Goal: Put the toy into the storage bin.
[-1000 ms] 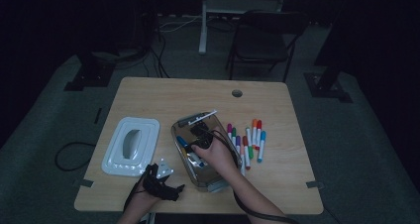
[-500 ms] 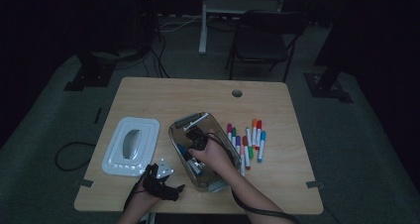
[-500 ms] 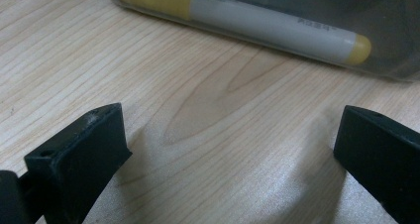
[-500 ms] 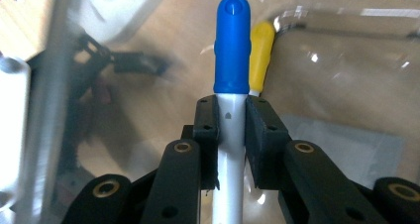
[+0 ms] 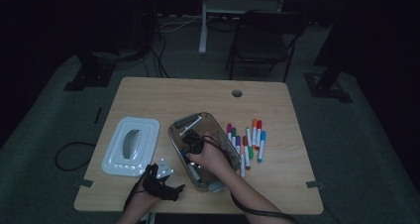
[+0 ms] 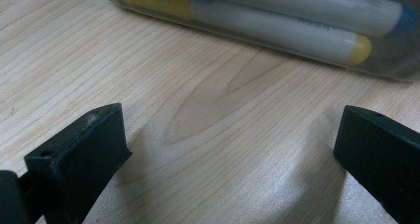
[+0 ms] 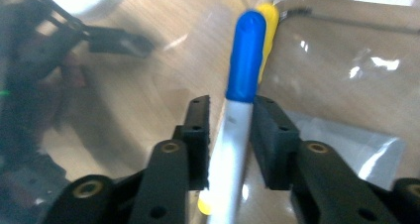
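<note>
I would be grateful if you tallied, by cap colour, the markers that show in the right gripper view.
Blue-capped marker: 1
Yellow-capped marker: 1
Total: 2

Around me: dim room, grey carpet floor (image 5: 59, 120). My wooden table (image 5: 163, 97) with a cable hole (image 5: 236, 93). Beyond it, a dark folding chair (image 5: 262, 43), a white desk leg (image 5: 203, 21), black stand bases (image 5: 89, 75), loose cables (image 5: 163, 35).
</note>
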A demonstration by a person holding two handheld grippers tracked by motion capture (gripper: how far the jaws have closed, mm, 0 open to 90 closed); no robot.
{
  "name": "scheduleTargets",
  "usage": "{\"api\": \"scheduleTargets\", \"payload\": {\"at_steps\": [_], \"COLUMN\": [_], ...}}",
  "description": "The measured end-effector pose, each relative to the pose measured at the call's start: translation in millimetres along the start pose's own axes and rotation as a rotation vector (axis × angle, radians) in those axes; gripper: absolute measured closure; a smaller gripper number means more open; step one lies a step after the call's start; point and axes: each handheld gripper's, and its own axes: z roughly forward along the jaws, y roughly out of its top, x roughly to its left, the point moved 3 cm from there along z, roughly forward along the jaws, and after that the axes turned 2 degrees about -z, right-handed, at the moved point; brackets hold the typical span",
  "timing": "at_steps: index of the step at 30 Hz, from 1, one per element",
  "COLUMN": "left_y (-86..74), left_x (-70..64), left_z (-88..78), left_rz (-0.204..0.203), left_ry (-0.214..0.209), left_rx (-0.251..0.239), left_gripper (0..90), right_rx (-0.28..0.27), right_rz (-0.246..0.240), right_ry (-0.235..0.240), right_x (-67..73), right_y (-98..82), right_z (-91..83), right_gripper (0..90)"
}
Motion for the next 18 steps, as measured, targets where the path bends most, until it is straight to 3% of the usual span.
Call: {"api": "scheduleTargets", "payload": {"at_steps": [15,18], "left_y": [0.0,0.0], "left_x": [0.0,0.1], "left_z": [0.0,-0.1], "left_rz": [0.0,0.0], "left_ry": [0.0,-0.001], "left_rx": [0.001,0.002], "left_gripper": [0.7,0.6], "right_rx": [-0.199,-0.266], "right_rz": [-0.016,-0.002], "right_ry": [-0.004,-0.01], "right_x": [-22.0,-30.4], "right_y": [-18.7,-28.9], "right_z": [-67.5,-86.4], "right_gripper": [59.6,58.0]}}
